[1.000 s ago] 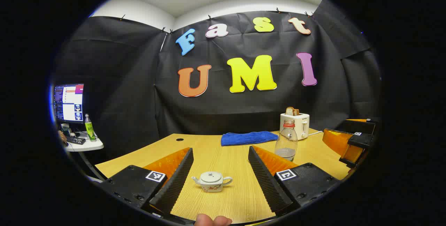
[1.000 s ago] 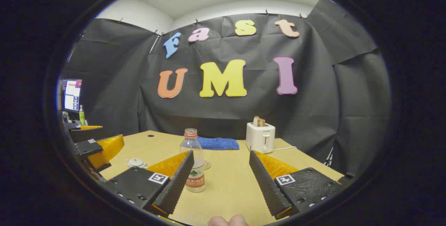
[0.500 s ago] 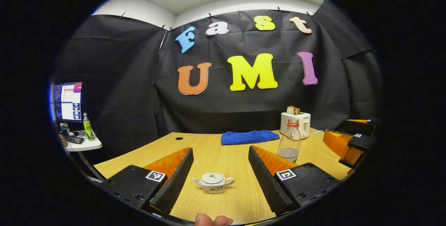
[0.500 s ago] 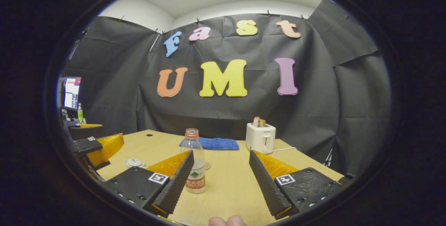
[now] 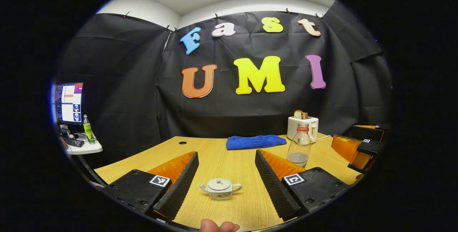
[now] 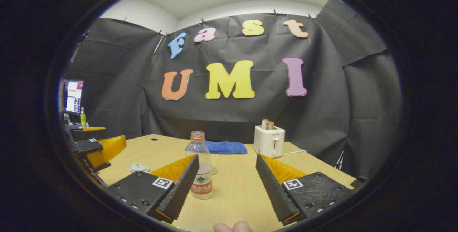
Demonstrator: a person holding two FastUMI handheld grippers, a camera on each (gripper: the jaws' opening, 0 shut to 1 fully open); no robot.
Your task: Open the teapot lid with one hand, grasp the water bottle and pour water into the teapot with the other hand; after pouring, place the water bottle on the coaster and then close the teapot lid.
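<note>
A small white teapot (image 5: 220, 188) with its lid on stands on the wooden table (image 5: 229, 164). It sits ahead of my left gripper (image 5: 226, 153), in line with the gap between the open fingers, which hold nothing. The clear water bottle (image 5: 300, 146) with a red neck ring stands uncapped to the right. In the right gripper view the bottle (image 6: 200, 167) is just ahead of my open right gripper (image 6: 227, 156), beside its left finger. A small round coaster-like disc (image 6: 213, 170) peeks out behind the bottle. The teapot (image 6: 139, 168) is half hidden farther left.
A blue towel (image 5: 256, 141) lies at the back of the table, beside a white toaster (image 5: 302, 126) holding bread. The right gripper (image 5: 357, 146) shows at the right edge, the left gripper (image 6: 96, 146) at the left. A side desk with a monitor (image 5: 68, 103) stands far left.
Both views have drifted only slightly; the teapot and bottle sit a little farther right in the left gripper view. Both grippers stay open and nothing was touched.
</note>
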